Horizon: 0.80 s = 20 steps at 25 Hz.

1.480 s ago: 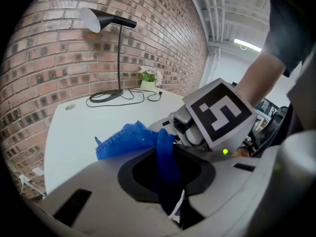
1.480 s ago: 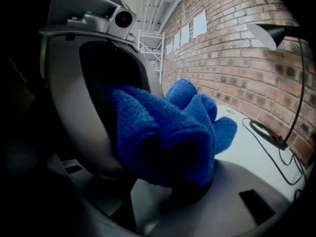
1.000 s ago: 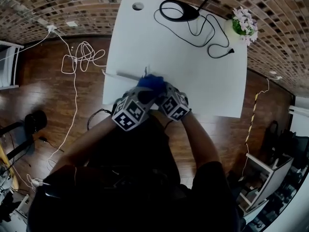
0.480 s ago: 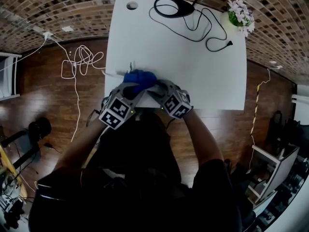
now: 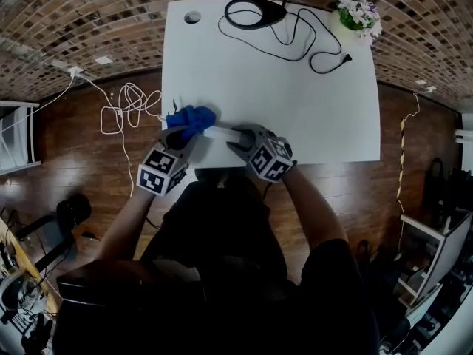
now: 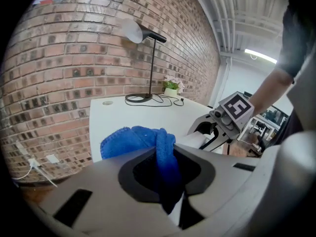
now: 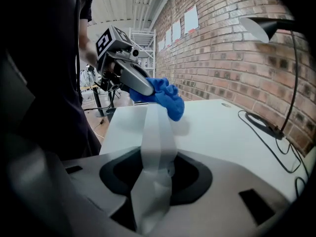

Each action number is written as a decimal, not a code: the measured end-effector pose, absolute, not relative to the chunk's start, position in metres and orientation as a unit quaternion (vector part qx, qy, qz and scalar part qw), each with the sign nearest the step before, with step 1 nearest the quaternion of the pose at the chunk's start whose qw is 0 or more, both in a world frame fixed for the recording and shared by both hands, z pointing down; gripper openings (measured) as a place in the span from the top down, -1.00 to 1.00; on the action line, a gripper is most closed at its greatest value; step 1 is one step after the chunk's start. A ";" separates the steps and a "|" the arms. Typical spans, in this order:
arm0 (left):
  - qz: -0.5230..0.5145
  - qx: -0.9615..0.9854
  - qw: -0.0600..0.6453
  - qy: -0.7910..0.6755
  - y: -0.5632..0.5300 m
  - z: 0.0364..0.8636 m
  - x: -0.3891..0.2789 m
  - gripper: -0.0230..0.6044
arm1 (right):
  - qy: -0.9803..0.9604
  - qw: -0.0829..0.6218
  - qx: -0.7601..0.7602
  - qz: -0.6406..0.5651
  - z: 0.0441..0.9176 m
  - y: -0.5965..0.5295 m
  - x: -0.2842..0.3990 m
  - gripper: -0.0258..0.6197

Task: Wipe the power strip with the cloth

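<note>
A long white power strip (image 5: 222, 132) lies near the table's front edge, and my right gripper (image 5: 238, 140) is shut on its right end. In the right gripper view the power strip (image 7: 158, 132) runs out from between my jaws to the blue cloth (image 7: 165, 98). My left gripper (image 5: 185, 134) is shut on that bunched blue cloth (image 5: 191, 117), which rests on the strip's left end by the table's left edge. In the left gripper view the cloth (image 6: 148, 141) fills the jaws, with the strip (image 6: 193, 140) and the right gripper (image 6: 205, 128) beyond it.
The white table (image 5: 310, 117) carries a black lamp base (image 5: 255, 12) with its cable (image 5: 318, 50) at the back, a flower pot (image 5: 357, 13) at the back right and a round grommet (image 5: 192, 17) at the back left. White cables (image 5: 126, 102) lie on the wooden floor to the left.
My left gripper has carried the blue cloth leftward along the power strip, toward the table's left edge. The right gripper has kept its hold in place.
</note>
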<state>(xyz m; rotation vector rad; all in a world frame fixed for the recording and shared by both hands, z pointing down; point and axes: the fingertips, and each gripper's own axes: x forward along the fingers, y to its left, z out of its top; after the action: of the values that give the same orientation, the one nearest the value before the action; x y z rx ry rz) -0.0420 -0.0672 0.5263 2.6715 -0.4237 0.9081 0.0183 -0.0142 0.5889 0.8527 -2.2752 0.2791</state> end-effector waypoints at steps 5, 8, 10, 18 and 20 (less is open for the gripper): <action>0.328 0.913 0.154 -0.189 -0.086 0.530 -0.061 0.74 | -0.877 0.337 0.329 0.097 0.588 -0.013 0.019 0.41; 0.336 0.903 0.158 -0.215 -0.099 0.539 -0.076 0.74 | -0.874 0.338 0.337 0.093 0.589 -0.011 0.022 0.41; 0.340 0.896 0.164 -0.232 -0.107 0.540 -0.086 0.74 | -0.875 0.336 0.339 0.087 0.589 -0.013 0.019 0.41; 0.361 0.884 0.164 -0.248 -0.116 0.539 -0.091 0.73 | -0.877 0.334 0.338 0.079 0.589 -0.013 0.018 0.41; 0.355 0.880 0.174 -0.264 -0.117 0.539 -0.092 0.73 | -0.877 0.333 0.338 0.079 0.589 -0.013 0.018 0.41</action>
<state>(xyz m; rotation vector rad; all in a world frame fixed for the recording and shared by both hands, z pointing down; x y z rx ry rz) -0.0919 -0.1168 0.5385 2.4942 -0.7474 1.0077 0.0181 -0.0135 0.5886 0.8818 -2.2897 0.2062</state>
